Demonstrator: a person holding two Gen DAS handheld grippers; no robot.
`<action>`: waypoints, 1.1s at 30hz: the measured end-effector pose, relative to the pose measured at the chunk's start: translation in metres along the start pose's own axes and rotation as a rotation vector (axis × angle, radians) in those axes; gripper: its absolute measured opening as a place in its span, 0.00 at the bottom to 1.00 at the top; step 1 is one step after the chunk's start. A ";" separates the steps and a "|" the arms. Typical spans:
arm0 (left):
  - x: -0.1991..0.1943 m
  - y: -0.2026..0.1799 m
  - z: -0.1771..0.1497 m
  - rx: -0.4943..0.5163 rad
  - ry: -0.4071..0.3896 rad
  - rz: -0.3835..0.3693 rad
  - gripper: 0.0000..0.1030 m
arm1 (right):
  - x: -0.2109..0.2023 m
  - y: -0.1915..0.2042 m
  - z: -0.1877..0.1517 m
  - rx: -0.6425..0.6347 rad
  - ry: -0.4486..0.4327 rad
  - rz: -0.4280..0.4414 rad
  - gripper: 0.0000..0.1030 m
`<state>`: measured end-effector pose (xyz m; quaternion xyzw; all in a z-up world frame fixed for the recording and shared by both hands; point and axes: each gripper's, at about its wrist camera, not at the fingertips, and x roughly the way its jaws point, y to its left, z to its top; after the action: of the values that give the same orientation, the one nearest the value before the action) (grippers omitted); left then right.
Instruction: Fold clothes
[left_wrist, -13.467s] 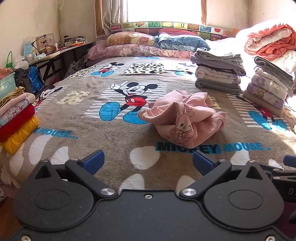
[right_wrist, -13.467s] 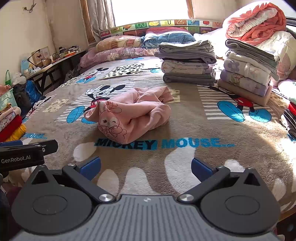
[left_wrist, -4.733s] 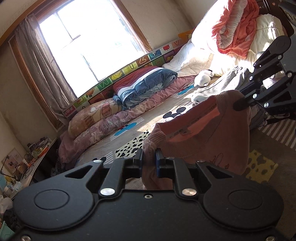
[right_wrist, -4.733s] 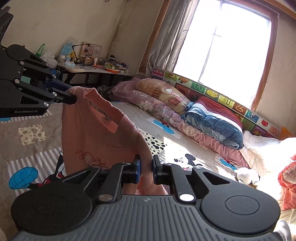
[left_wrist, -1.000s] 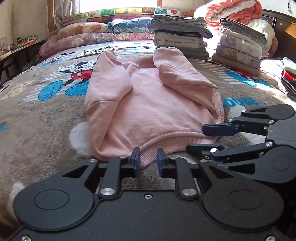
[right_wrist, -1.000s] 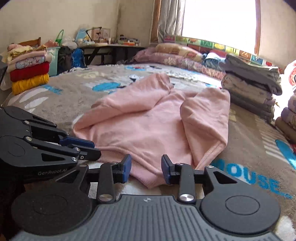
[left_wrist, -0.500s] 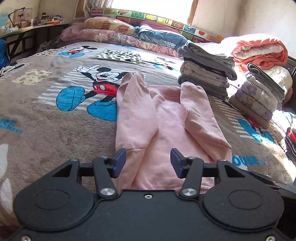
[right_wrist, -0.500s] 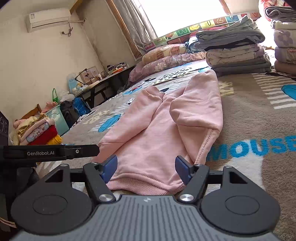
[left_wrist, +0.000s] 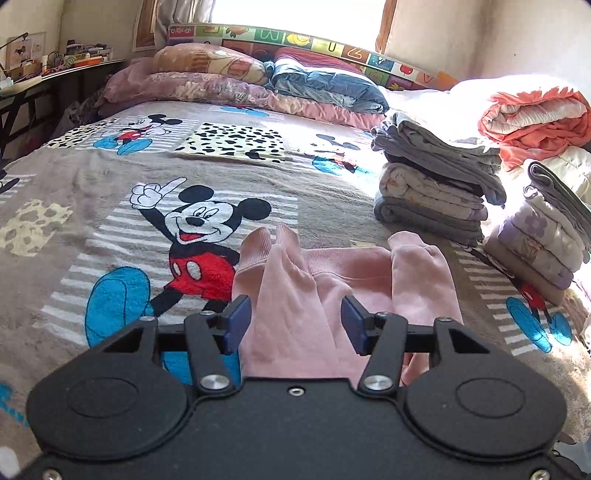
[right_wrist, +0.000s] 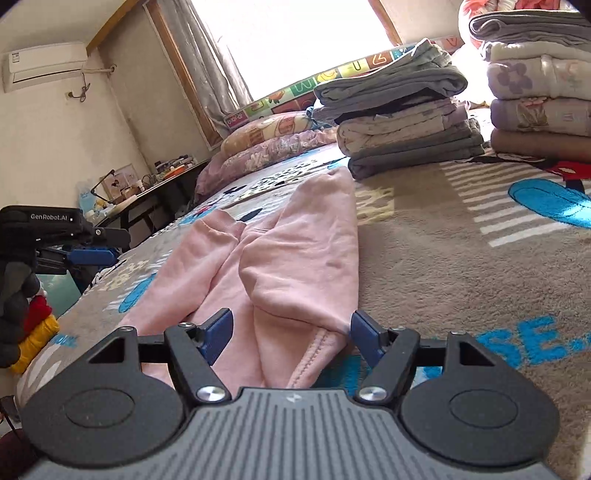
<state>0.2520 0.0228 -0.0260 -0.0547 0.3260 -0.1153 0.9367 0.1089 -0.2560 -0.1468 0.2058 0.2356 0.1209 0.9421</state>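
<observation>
Pink sweatshirt (left_wrist: 332, 280) flat on the bed (left_wrist: 110, 177), both sleeves turned in over the body; final crosswise fold judged outstanding. Left gripper (left_wrist: 295, 323) and right gripper (right_wrist: 290, 332) released, jaws just opened, nothing clamped. Folded stacks (right_wrist: 402, 122) beyond.

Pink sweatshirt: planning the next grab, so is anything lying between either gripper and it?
Nothing visible does. The pink sweatshirt lies flat on the bed cover, directly ahead of the open left gripper and open right gripper. The folded stacks sit beyond it.
</observation>
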 end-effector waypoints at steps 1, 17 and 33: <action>0.008 0.000 0.006 -0.001 0.011 0.006 0.51 | 0.004 -0.004 0.000 0.019 0.014 -0.009 0.69; 0.100 -0.014 0.054 0.132 0.212 0.040 0.43 | 0.013 -0.012 -0.007 0.053 0.009 0.030 0.82; 0.077 -0.003 0.062 0.144 0.128 0.092 0.07 | 0.014 -0.014 -0.006 0.061 0.010 0.046 0.85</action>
<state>0.3486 0.0024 -0.0235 0.0352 0.3780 -0.0985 0.9199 0.1200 -0.2617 -0.1636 0.2391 0.2390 0.1365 0.9312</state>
